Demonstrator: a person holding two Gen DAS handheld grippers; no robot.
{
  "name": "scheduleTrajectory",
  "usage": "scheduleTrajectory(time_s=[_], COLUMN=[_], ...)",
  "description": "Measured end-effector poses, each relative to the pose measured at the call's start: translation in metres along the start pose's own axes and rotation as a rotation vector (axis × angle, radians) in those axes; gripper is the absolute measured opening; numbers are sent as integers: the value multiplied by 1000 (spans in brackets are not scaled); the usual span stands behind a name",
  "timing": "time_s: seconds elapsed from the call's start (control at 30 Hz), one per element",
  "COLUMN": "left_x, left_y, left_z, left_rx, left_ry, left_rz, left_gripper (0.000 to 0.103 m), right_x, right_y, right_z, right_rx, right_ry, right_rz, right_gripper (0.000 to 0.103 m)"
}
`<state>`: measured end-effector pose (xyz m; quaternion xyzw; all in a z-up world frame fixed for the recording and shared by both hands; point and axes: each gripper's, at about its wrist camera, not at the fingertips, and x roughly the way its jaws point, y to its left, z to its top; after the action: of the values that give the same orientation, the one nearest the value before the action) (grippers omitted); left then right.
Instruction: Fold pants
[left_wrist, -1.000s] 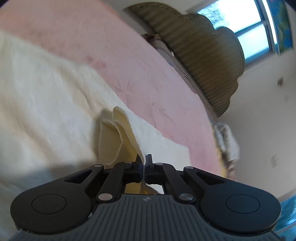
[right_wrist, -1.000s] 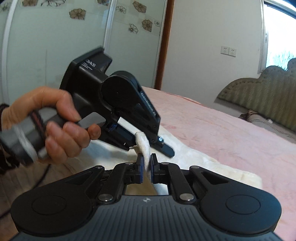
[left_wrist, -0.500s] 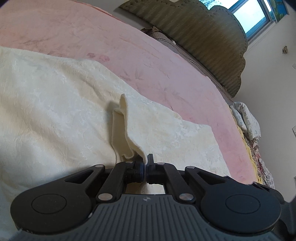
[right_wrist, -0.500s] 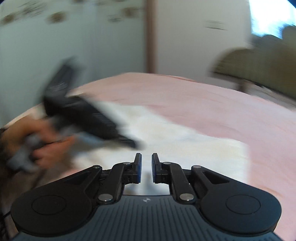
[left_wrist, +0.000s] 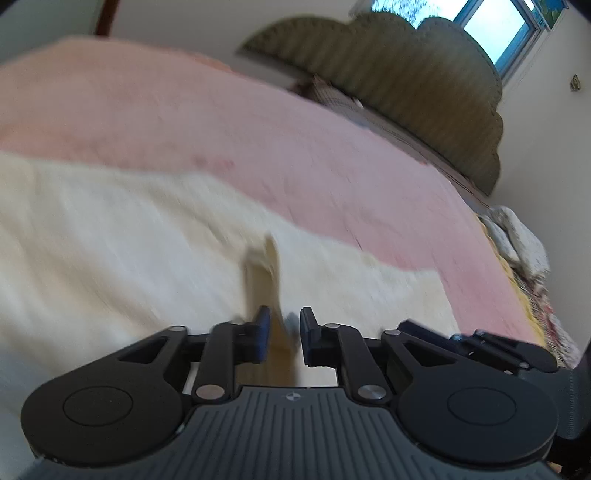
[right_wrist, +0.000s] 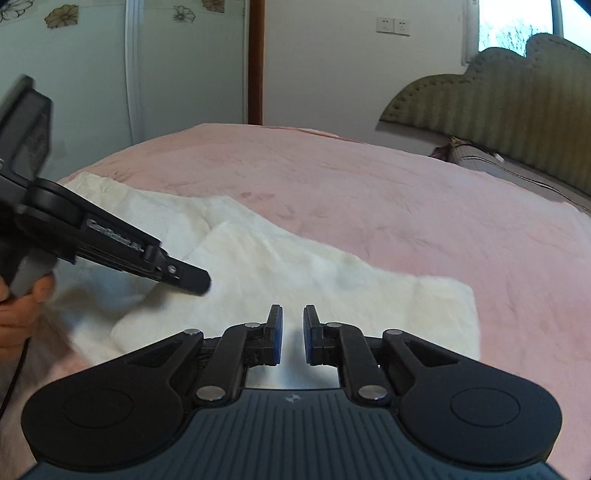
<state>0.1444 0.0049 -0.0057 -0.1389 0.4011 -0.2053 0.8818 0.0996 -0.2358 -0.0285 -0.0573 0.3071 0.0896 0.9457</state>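
The cream pants (left_wrist: 110, 236) lie folded over on the pink bedspread (left_wrist: 258, 133). My left gripper (left_wrist: 282, 332) is open; a raised fold of the cream cloth (left_wrist: 264, 273) stands between its jaws, loose. In the right wrist view the pants (right_wrist: 295, 266) lie flat with a doubled layer. My right gripper (right_wrist: 292, 332) is open and empty just above the cloth. The left gripper (right_wrist: 184, 275) shows there at the left, low over the pants, held by a hand (right_wrist: 22, 314).
An olive padded headboard (right_wrist: 498, 96) stands at the far end of the bed. Bunched bedding (left_wrist: 517, 236) lies at the bed's right edge. A wall with a door frame (right_wrist: 255, 59) is behind the bed.
Both grippers have let go of the cream cloth and opened. The pants' lifted edge has dropped onto the bed, and the right gripper has drawn back from the left one.
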Motion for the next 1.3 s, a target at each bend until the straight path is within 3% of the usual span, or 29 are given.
scheduleTrajectory(time_s=[0.07, 0.13, 0.2, 0.27, 0.33, 0.43, 0.53, 0.6, 0.7, 0.83, 0.9, 0.97, 1.03, 1.13, 1.3], left_x=[-6, -7, 0, 14, 32, 64, 58, 45, 31, 26, 20, 18, 19, 29, 30], left_y=[-3, -6, -13, -24, -30, -27, -29, -33, -38, -43, -45, -47, -51, -57, -59], left_z=[10, 20, 28, 33, 34, 27, 22, 19, 15, 2, -5, -16, -26, -36, -42], left_rx=[19, 10, 22, 32, 58, 72, 109, 146, 149, 174, 183, 196, 252, 331, 366], left_ry=[-45, -53, -35, -9, 19, 78, 35, -25, -40, -14, -18, 5, 6, -6, -7], left_rz=[19, -22, -93, -127, -133, -47, -1, 53, 21, 19, 20, 11, 20, 90, 143], left_gripper=[22, 22, 23, 24, 29, 29, 29, 31, 35, 39, 45, 63, 69, 69, 81], right_x=[22, 39, 32, 19, 17, 22, 11, 4, 7, 27, 14, -3, -9, -3, -5], right_y=[-2, 3, 17, 35, 50, 66, 42, 15, -31, -70, -66, -49, -27, 2, 10], right_z=[4, -4, -7, -7, -10, -19, -8, -2, 3, -12, -19, -20, -23, -33, -42], right_rx=[30, 38, 10, -5, -30, -129, -70, -33, 68, 215, 288, 279, 199, 90, 77], right_ry=[41, 90, 55, 13, 27, 36, 41, 21, 27, 113, 60, 7, 4, 68, 52], right_rz=[13, 32, 8, 84, 142, 109, 136, 49, -90, -147, -98, -49, -52, -26, -62], right_gripper=[12, 11, 12, 13, 13, 13, 13, 14, 14, 13, 14, 16, 18, 18, 18])
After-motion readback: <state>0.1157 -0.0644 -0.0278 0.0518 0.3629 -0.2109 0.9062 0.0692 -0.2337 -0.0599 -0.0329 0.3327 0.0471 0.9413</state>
